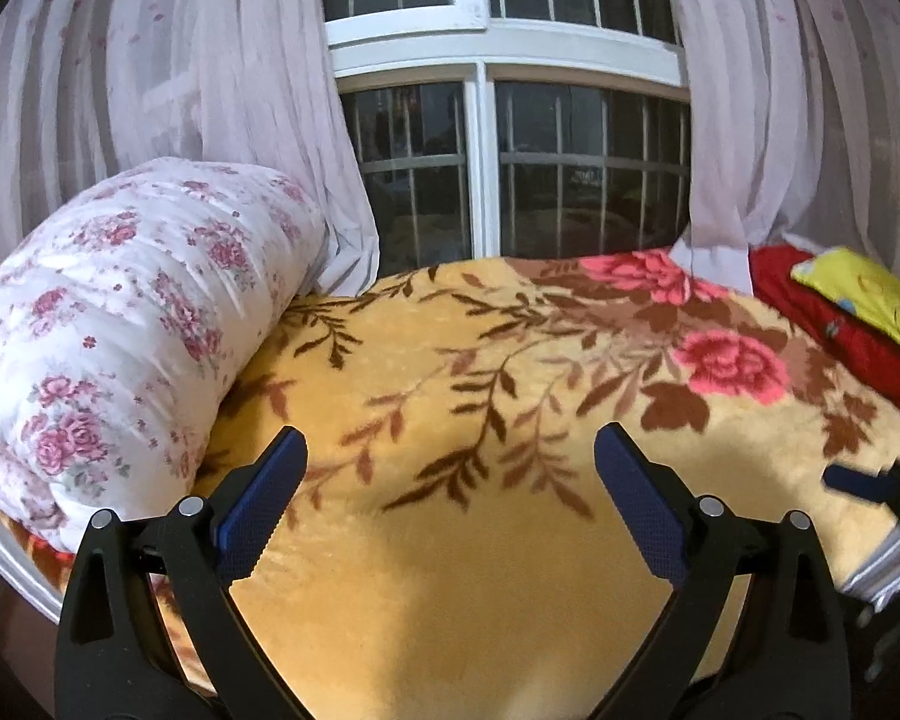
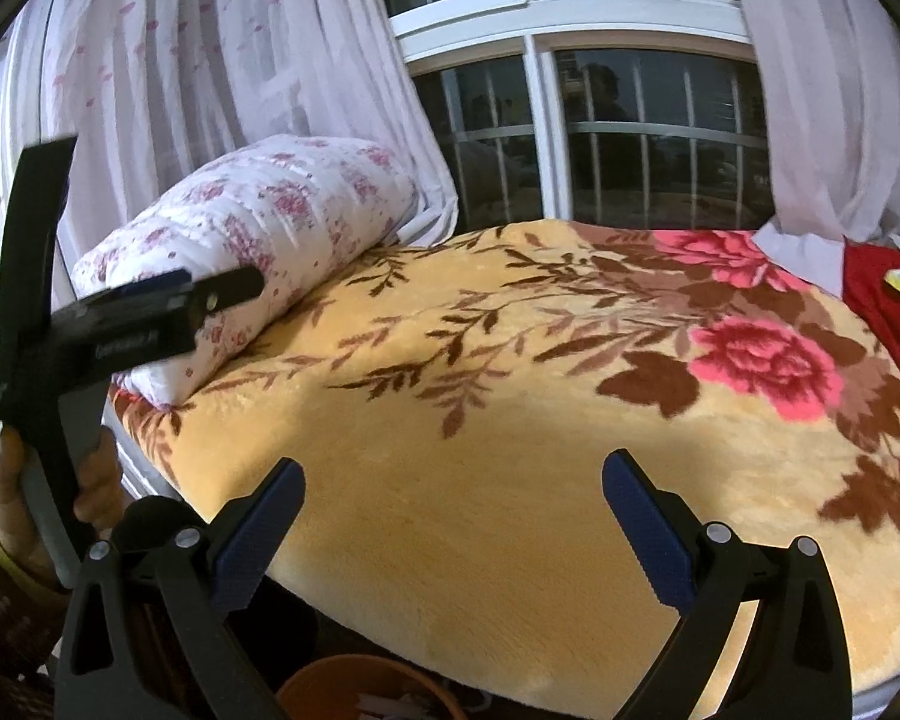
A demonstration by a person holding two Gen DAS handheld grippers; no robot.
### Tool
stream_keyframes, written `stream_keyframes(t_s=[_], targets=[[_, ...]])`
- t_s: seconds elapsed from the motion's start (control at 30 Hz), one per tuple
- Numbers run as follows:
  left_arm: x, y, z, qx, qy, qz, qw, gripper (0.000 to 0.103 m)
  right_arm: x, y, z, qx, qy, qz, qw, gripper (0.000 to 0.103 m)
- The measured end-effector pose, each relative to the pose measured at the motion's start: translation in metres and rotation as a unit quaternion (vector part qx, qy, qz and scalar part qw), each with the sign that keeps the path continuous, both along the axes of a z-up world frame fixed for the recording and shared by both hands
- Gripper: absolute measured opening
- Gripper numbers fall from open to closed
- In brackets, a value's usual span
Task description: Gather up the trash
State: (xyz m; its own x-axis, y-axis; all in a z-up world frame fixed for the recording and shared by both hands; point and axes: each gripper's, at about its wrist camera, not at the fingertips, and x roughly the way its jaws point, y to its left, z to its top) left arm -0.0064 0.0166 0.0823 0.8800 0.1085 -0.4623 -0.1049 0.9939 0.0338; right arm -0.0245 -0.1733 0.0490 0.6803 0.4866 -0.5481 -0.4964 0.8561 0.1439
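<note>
My left gripper [image 1: 450,450] is open and empty, held above the yellow floral blanket [image 1: 480,540] on the bed. My right gripper [image 2: 453,474] is open and empty, near the bed's front edge. The left gripper also shows from the side in the right wrist view [image 2: 150,306], held in a hand at the left. A brown bin [image 2: 366,693] with bits of white paper trash [image 2: 390,707] in it stands below the bed edge, between my right gripper's fingers. No loose trash shows on the blanket.
A rolled white floral quilt [image 1: 120,330] lies at the bed's left. A red cloth [image 1: 840,318] and a yellow pillow [image 1: 870,294] lie at the right. Pink curtains [image 1: 180,90] and a barred window [image 1: 510,180] stand behind the bed.
</note>
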Motion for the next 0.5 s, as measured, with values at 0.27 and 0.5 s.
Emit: stream_keyframes(t_s=[0.27, 0.5], targets=[[0.008, 0.020, -0.003, -0.034, -0.027, 0.014, 0.9990, 0.094, 0.012, 0.016, -0.010, -0.012, 0.009, 0.016, 1.000, 0.098], [0.016, 0.028, -0.006, -0.020, -0.034, 0.049, 0.9981, 0.096, 0.024, 0.021, -0.018, -0.010, 0.025, 0.019, 0.999, 0.098]])
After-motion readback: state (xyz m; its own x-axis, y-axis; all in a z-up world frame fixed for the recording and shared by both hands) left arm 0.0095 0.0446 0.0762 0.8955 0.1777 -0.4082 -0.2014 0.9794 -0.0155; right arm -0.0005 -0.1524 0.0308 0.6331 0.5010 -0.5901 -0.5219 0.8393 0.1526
